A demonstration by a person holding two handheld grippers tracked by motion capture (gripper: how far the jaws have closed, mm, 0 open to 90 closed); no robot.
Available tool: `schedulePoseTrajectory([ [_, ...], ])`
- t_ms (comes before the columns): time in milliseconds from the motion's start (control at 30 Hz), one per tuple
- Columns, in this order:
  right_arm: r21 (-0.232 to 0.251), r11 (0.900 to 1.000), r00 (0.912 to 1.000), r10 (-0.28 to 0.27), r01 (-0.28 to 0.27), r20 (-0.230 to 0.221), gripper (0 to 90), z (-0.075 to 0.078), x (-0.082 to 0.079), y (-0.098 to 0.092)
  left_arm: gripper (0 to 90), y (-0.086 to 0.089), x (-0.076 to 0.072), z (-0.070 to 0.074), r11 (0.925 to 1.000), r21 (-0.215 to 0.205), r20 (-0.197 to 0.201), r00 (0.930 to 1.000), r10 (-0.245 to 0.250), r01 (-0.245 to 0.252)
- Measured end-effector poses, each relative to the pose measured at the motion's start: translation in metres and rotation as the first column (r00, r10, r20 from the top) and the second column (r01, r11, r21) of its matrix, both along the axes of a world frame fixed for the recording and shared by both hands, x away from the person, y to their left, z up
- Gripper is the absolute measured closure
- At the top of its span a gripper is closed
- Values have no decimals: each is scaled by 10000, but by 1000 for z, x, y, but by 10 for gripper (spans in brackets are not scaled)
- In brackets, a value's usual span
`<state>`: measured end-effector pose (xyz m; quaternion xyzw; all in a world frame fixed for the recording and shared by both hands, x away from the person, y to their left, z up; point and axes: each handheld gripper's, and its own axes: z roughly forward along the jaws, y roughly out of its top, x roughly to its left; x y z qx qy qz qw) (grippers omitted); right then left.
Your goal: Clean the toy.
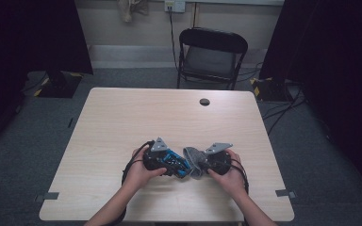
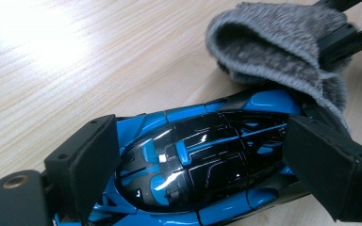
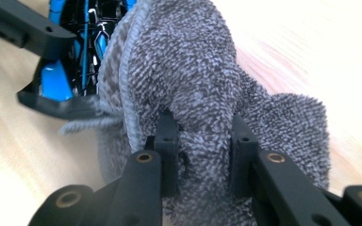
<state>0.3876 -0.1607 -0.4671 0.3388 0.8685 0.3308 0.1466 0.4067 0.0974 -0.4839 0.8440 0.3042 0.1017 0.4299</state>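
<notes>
High view: at the lower middle of the frame, on a pale wooden table, a person's two hands meet. The left gripper clamps a blue-and-black toy car; the right gripper, just right of it, pinches a grey cloth that touches the car's right end. A black folding chair stands beyond the table at the upper middle.

Left gripper view: the car lies across the bottom half of the frame, its long axis running from lower left to upper right, held by the sides between the two black pads, which press on its glossy shell. The cloth hangs folded at the upper right, draped onto the car's far end, with the right gripper's jaws gripping it at the frame's right edge.

Right gripper view: the jaws rise from the bottom, closed almost fully on a thick fold of cloth at centre frame. The car sits at the upper left, beyond and left of the cloth, the cloth's edge against its end. By this reading, the wiping stroke would need to run leftward along the car's length, away from the right hand and toward the left, which holds the car steady.
</notes>
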Motion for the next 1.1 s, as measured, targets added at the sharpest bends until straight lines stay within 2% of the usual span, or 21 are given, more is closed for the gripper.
schedulePoseTrajectory([
  [233, 275, 9986, 9990, 448, -447, -31, 719, 10, -24, -14, 117, 0, 0, 0, 10000, -21, -3, 10000, -13, 13],
  [333, 437, 9957, 9965, 821, -813, -164, 719, 11, -37, -12, 118, 0, 0, 0, 10000, -37, -13, 10000, -4, 3],
  [433, 306, 9932, 9932, 1129, -1121, -266, 718, 5, -45, -5, 118, -1, 0, 0, 10000, -45, -14, 10000, -12, 12],
  [533, 338, 9936, 9937, 1084, -1074, -271, 717, -2, -44, 2, 118, -1, 0, 0, 10000, -33, -13, 10000, -6, 6],
  [733, 211, 9956, 9956, 918, -915, -171, 716, -6, -39, 9, 118, 2, 0, 0, 10000, -5, 5, 10000, 52, -52],
  [1100, 247, 9986, 9988, 471, -467, -140, 717, -7, -26, 3, 118, 1, 0, -1, 10000, -66, 14, 10000, 56, -56],
])
